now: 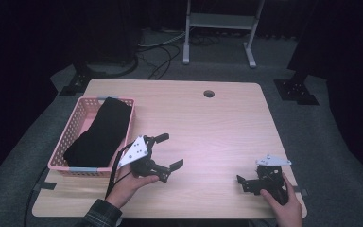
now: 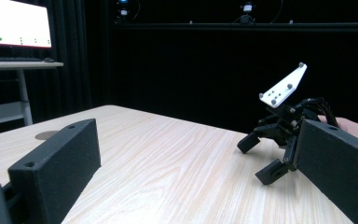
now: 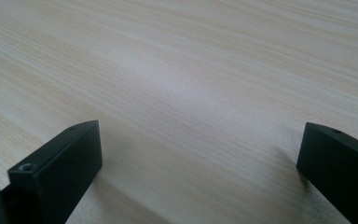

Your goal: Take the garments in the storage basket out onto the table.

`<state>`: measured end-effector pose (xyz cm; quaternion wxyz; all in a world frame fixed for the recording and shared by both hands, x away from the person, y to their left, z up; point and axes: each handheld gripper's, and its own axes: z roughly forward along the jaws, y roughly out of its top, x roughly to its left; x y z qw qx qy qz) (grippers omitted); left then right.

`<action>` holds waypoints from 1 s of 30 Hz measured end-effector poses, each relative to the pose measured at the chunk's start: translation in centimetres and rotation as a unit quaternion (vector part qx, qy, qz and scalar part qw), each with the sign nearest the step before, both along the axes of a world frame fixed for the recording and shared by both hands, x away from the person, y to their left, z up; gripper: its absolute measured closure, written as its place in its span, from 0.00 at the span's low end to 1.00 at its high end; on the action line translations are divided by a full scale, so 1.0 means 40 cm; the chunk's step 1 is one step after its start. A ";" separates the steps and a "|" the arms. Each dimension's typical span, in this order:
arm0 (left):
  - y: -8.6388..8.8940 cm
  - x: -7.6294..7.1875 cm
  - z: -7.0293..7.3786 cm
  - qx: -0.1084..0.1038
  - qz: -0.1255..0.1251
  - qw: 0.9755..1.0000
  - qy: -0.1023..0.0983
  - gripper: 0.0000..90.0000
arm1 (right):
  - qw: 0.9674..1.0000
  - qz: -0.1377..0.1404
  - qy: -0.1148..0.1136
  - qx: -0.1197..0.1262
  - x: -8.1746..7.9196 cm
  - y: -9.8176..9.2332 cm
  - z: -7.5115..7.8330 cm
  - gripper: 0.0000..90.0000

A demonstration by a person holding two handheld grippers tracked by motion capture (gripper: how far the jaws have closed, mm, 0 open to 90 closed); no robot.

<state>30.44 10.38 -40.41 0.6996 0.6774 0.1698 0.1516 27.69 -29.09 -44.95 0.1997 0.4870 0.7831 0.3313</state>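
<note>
Inside the pink basket (image 1: 75, 124) at the table's (image 1: 217, 123) left edge, a black cloth (image 1: 99, 133) is laid lengthwise; just beside it the left gripper (image 1: 168, 151) is held wide open and empty, as is the right gripper (image 1: 246, 183)

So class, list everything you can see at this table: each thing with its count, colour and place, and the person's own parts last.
Table: one, light wood, centre of the high view, with a round hole near its far edge.
Basket: one, pink, on the table's left side.
Cloth: one, black, lying inside the basket.
Frame: one, grey metal, on the floor beyond the table.
Screen: one, lit white, far left in the left gripper view.
Left gripper: one, black with a grey plate, beside the basket, jaws open and empty.
Right gripper: one, black, near the table's right front corner, jaws open and empty.
Hands: two, the left hand and the right hand at the front edge.
</note>
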 end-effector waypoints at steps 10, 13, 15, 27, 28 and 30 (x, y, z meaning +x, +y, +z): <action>0.000 0.006 0.031 0.003 -0.005 1.000 0.008 0.00 | 1.000 0.000 0.000 0.000 0.000 0.000 0.000 0.00; 0.004 0.008 0.044 0.003 -0.006 1.000 0.008 0.00 | 1.000 0.000 0.000 0.000 0.000 0.000 0.000 0.00; 0.005 0.009 0.048 0.006 -0.008 1.000 0.009 0.00 | 1.000 0.000 0.000 0.000 0.000 0.000 0.000 0.00; 0.012 0.013 0.090 0.008 -0.014 1.000 0.010 0.00 | 1.000 0.000 0.000 0.000 0.000 0.000 0.000 0.00; 0.013 0.013 0.094 0.008 -0.014 1.000 0.011 0.00 | 1.000 0.000 0.000 0.000 0.000 0.000 0.000 0.00; 0.012 0.013 0.101 0.004 -0.015 1.000 0.013 0.00 | 1.000 0.000 0.000 0.000 0.000 0.000 0.000 0.00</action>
